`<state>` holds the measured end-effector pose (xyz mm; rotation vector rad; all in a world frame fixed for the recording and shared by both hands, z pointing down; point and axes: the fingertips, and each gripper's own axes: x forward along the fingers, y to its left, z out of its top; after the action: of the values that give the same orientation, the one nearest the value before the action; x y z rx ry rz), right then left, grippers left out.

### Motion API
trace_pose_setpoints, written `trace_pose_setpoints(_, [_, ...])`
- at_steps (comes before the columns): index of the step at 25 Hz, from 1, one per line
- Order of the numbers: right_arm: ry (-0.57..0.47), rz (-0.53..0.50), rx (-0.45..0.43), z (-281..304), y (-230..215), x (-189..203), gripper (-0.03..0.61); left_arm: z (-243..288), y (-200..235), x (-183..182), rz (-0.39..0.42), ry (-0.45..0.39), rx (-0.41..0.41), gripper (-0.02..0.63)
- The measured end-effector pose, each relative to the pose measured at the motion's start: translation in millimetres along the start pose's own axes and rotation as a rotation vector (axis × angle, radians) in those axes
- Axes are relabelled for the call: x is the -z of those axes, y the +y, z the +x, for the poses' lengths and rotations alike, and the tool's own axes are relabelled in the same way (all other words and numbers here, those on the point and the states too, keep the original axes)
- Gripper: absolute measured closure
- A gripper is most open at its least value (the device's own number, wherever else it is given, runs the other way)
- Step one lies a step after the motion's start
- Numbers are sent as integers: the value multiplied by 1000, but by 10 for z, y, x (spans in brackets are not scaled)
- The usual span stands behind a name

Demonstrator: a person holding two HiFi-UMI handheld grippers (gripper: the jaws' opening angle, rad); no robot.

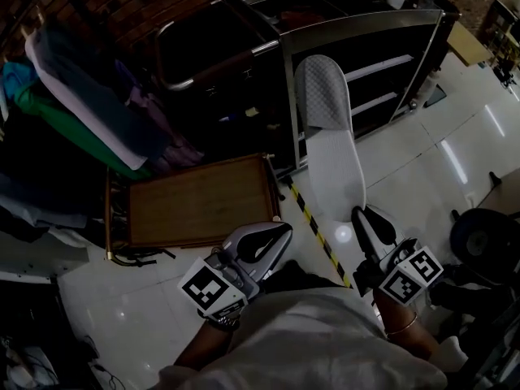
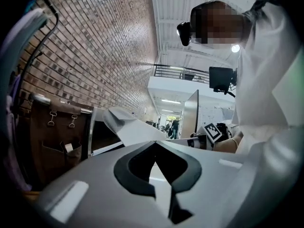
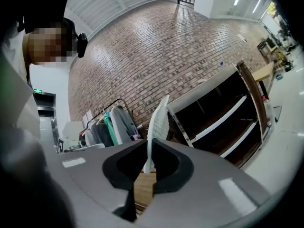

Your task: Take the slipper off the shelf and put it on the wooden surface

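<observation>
A long white-and-grey slipper (image 1: 329, 136) hangs in the air in front of the dark shelf unit (image 1: 382, 63), heel end toward me. My right gripper (image 1: 363, 214) is shut on its near end; in the right gripper view the slipper (image 3: 157, 120) stands edge-on out of the pinched jaws of that gripper (image 3: 149, 144). The wooden surface (image 1: 199, 203) lies low on the floor, left of the slipper. My left gripper (image 1: 280, 230) hovers near its right edge, shut and holding nothing (image 2: 154, 144). The slipper (image 2: 126, 127) also shows in the left gripper view.
A clothes rack with hanging garments (image 1: 81, 96) stands at the left. A dark cart (image 1: 219, 47) is behind the wooden surface. Yellow-black tape (image 1: 313, 222) runs across the white tiled floor. A black round object (image 1: 487, 234) sits at the right.
</observation>
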<state>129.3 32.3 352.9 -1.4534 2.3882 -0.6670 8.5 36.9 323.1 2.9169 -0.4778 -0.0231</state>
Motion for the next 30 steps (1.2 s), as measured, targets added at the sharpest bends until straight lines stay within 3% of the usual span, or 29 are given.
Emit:
trace_pose_setpoints(8, [49,55,-96,-432,-4,137,549,-19,-526,154,7,18,-110,617])
trace_pose_setpoints(15, [110,44,-152,-582,144,423,549,-266,-578,243,1,-20,-225,617])
trace_pose_setpoints(21, [145,43,-187,-460,356,635,549,-535,-513,219,22,-27,-251,617])
trace_pose_setpoints(30, [112,59,-157,147,898,1051,549,-1380,-85,229,28,19,-232,617])
